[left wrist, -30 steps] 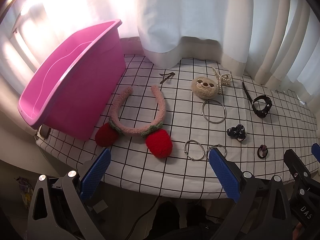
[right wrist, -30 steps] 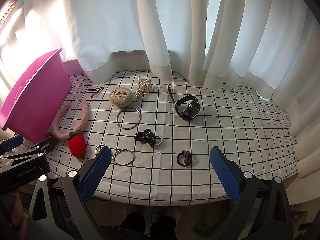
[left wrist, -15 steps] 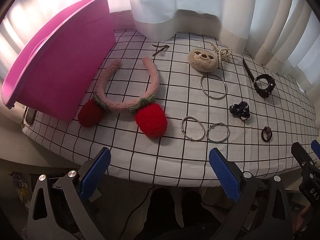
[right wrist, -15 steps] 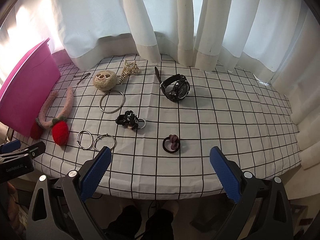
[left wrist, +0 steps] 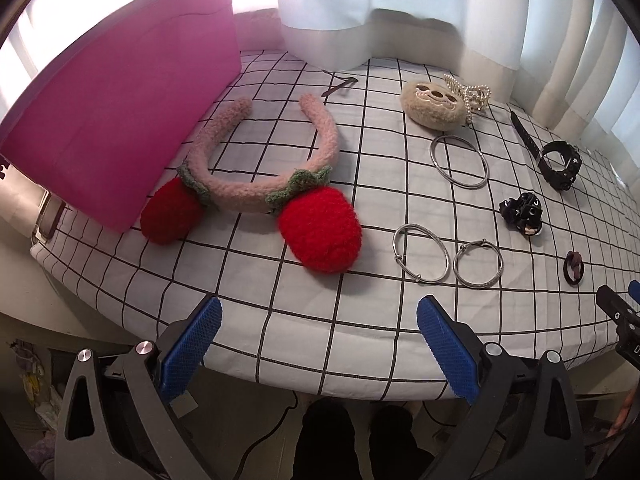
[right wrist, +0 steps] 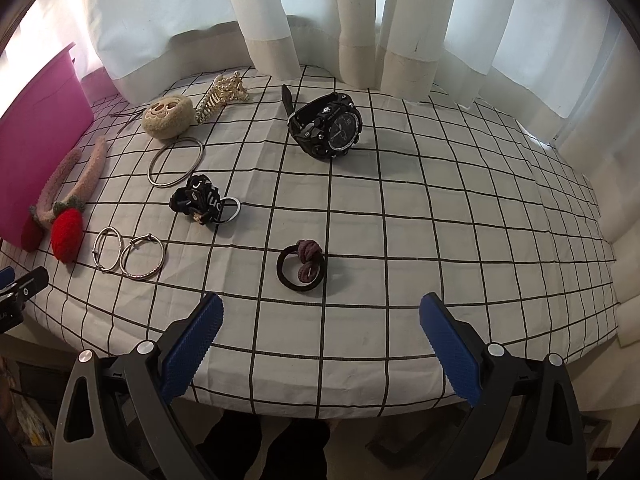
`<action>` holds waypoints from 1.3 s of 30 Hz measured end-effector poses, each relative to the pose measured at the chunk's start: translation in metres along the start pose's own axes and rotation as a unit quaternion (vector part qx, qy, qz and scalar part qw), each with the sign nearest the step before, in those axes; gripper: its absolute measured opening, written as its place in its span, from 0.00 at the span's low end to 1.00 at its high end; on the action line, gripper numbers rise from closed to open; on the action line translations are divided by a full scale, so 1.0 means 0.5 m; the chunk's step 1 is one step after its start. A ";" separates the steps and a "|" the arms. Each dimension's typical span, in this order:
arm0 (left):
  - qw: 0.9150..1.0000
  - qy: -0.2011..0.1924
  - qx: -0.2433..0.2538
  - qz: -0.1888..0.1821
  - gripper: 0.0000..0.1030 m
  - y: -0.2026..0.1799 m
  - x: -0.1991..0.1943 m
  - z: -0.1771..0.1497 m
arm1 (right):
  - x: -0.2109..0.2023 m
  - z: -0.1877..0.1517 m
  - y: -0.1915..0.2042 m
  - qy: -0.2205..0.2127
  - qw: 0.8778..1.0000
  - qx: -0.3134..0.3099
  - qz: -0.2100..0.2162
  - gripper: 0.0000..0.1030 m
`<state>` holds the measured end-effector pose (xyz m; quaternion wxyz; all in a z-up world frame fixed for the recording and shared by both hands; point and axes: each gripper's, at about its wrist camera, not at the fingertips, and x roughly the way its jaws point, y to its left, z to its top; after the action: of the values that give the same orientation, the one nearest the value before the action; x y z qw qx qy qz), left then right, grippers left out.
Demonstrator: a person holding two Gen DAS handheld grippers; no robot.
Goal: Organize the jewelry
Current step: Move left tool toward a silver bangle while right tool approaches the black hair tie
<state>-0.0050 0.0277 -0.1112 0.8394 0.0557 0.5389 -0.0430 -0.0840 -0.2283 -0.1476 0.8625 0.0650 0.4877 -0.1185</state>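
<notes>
My left gripper point(left wrist: 316, 320) hangs spread and empty at the table's near edge. The fuzzy pink headband with red strawberry pompoms point(left wrist: 256, 184) lies just ahead, ends pointing away, beside the pink plastic bin point(left wrist: 120, 120). My right gripper point(right wrist: 320, 320), likewise spread, faces the dark hair tie point(right wrist: 301, 266).

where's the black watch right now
In the right wrist view the black watch lies far on the checked cloth near the curtain, right of the pearl claw clip.
</notes>
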 end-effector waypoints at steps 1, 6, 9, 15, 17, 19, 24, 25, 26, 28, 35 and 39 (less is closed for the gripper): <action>1.000 0.004 0.000 -0.001 0.93 -0.005 0.008 0.000 | 0.011 -0.001 0.000 0.004 1.000 -0.001 0.005 0.91; 1.000 0.007 -0.016 -0.009 0.93 -0.017 0.040 0.000 | 0.050 0.000 -0.001 0.019 1.000 -0.007 0.013 0.91; 0.999 -0.001 -0.046 -0.008 0.93 0.000 0.050 0.009 | 0.063 0.000 -0.001 0.018 1.000 -0.009 0.013 0.91; 0.997 -0.014 -0.070 0.015 0.93 0.028 0.078 0.042 | 0.088 -0.001 -0.001 0.017 1.000 -0.014 0.005 0.91; 0.997 -0.017 -0.079 0.019 0.93 0.038 0.089 0.054 | 0.095 0.000 0.000 0.016 1.000 -0.014 0.002 0.91; 0.996 -0.015 -0.083 0.022 0.93 0.046 0.103 0.061 | 0.100 0.001 0.002 0.015 1.000 -0.016 -0.002 0.91; 0.995 -0.014 -0.097 0.021 0.93 0.062 0.115 0.079 | 0.101 0.006 0.009 0.011 1.000 -0.017 -0.003 0.91; 0.995 -0.018 -0.098 0.019 0.93 0.064 0.109 0.083 | 0.100 0.007 0.010 0.010 1.000 -0.016 -0.004 0.91; 0.995 -0.021 -0.097 0.020 0.93 0.065 0.103 0.086 | 0.100 0.008 0.010 0.010 1.000 -0.016 -0.005 0.91; 0.995 -0.024 -0.097 0.019 0.93 0.066 0.095 0.095 | 0.102 0.009 0.009 0.011 1.000 -0.014 -0.005 0.91; 0.996 -0.017 -0.085 0.006 0.93 0.052 0.103 0.099 | 0.111 0.008 0.011 0.014 1.000 -0.015 -0.007 0.91; 0.998 -0.013 -0.063 -0.019 0.93 0.013 0.100 0.063 | 0.117 0.005 0.015 0.013 1.000 -0.022 -0.010 0.91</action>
<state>0.0451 0.0291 -0.1431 0.8474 -0.0080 0.5303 -0.0252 -0.0509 -0.2298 -0.1964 0.8560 0.0430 0.5020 -0.1157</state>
